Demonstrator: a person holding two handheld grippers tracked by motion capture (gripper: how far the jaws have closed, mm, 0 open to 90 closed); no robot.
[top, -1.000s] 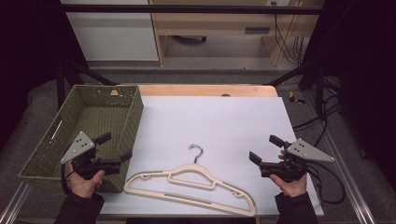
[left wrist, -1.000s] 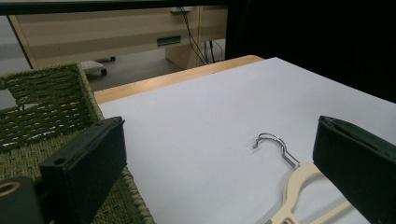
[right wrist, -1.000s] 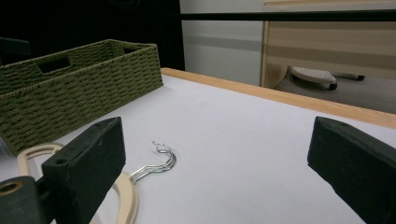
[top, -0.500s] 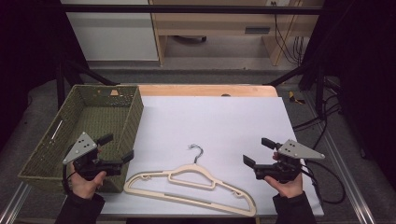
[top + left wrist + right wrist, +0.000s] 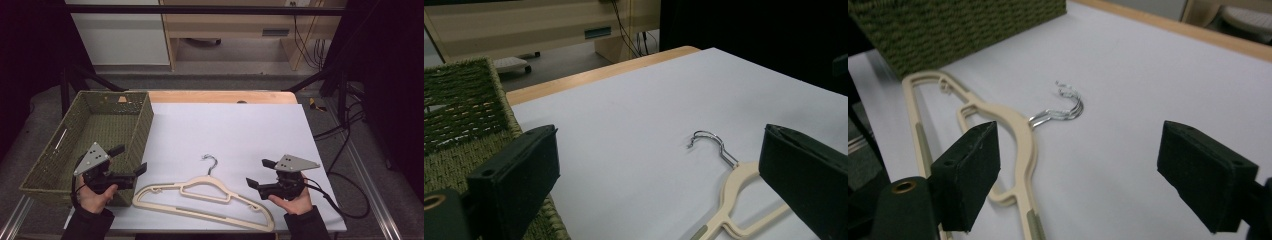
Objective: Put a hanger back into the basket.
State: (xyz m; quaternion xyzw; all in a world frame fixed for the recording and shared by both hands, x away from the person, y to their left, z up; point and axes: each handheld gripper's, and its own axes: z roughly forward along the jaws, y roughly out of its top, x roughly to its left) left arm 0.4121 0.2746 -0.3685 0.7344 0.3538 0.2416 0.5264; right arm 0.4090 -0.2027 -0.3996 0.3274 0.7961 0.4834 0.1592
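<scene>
Lying flat between 2 wide-open grippers, hanger [image 5: 205, 197] runs left-right, hook [image 5: 210, 163] pointing away

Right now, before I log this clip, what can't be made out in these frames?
- Hanger: in the left gripper view the frame edge and the jaw cut off its shoulders; in the right gripper view its hook is blurred.
- Basket: the left gripper and hand cover its near right corner in the high view.
- Right gripper: small and dark in the high view.
</scene>
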